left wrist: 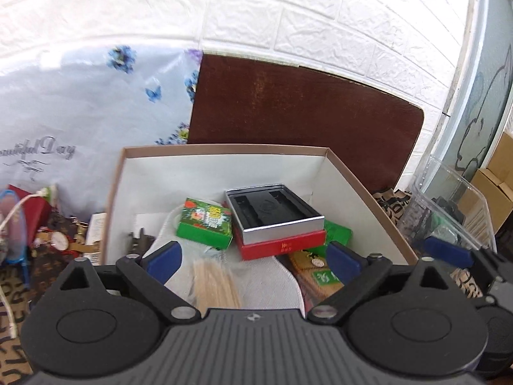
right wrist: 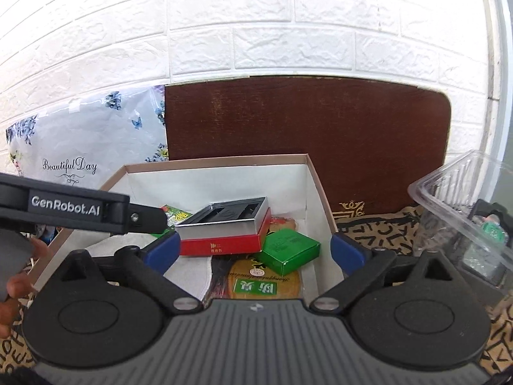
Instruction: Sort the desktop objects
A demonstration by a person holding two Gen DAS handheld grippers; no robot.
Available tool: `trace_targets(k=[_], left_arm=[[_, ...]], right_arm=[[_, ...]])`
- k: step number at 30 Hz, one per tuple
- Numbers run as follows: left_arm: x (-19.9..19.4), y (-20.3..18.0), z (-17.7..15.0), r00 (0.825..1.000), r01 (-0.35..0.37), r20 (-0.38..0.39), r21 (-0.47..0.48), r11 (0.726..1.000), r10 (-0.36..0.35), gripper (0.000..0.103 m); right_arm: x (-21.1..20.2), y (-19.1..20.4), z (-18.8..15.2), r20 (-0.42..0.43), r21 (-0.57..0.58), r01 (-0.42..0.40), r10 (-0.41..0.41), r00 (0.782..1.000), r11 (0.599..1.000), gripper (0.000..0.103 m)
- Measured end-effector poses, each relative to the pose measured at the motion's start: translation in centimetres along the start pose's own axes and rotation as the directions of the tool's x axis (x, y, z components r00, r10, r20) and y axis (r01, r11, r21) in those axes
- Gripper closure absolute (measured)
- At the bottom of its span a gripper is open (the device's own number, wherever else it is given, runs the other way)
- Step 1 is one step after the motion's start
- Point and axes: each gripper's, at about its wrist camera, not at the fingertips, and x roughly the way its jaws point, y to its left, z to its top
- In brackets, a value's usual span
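A brown-rimmed cardboard box [left wrist: 224,149] [right wrist: 307,173] with white walls holds sorted items: a silver tray with a black insert [left wrist: 272,207] [right wrist: 231,215] on a red box [left wrist: 282,245] [right wrist: 221,245], green boxes [left wrist: 203,226] [right wrist: 288,248], a bundle of wooden sticks [left wrist: 214,284], a white cloth [left wrist: 256,276] and an orange packet [right wrist: 266,280]. My left gripper [left wrist: 253,258] is open and empty above the box's near side. My right gripper [right wrist: 253,252] is open and empty beside it; the left gripper's body [right wrist: 80,208] reaches in from the left.
A clear plastic container [right wrist: 465,211] [left wrist: 449,205] with small items stands to the right. A watch [left wrist: 59,239], a red item [left wrist: 35,208] and a white cable [left wrist: 12,211] lie left of the box. A dark brown board [right wrist: 304,118] and a floral bag [right wrist: 83,147] lean on the brick wall.
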Motion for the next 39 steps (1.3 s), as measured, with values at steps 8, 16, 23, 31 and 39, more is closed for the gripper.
trace_targets(k=[8, 16, 23, 31, 39], left_arm=[[-4.6, -1.5, -3.1, 0.997, -0.046, 0.071, 0.077, 0.996, 0.040, 0.000], [-8.0, -1.5, -6.0, 0.995, -0.062, 0.074, 0.036, 0.997, 0.059, 0.000], [-10.3, -1.7, -8.3, 0.993, -0.082, 0.092, 0.078, 0.994, 0.074, 0.000], [-12.0, -1.1, -9.9, 0.993, -0.100, 0.076, 0.065, 0.993, 0.094, 0.000], [-12.6, -0.4, -10.9, 0.992, -0.114, 0.059, 0.069, 0.991, 0.110, 0.000]], right_arm=[[-4.5, 1.4, -1.4, 0.020, -0.047, 0.036, -0.035, 0.999, 0.998, 0.002], [-7.6, 2.5, -3.9, -0.015, -0.027, 0.059, -0.059, 0.998, 0.998, 0.002], [-9.2, 4.4, -6.0, -0.049, -0.050, 0.086, -0.089, 0.995, 0.995, 0.002], [-10.3, 5.8, -7.8, -0.082, -0.050, 0.100, -0.104, 0.991, 0.994, 0.002], [-11.1, 6.9, -8.2, -0.077, -0.074, 0.124, -0.130, 0.989, 0.990, 0.002]])
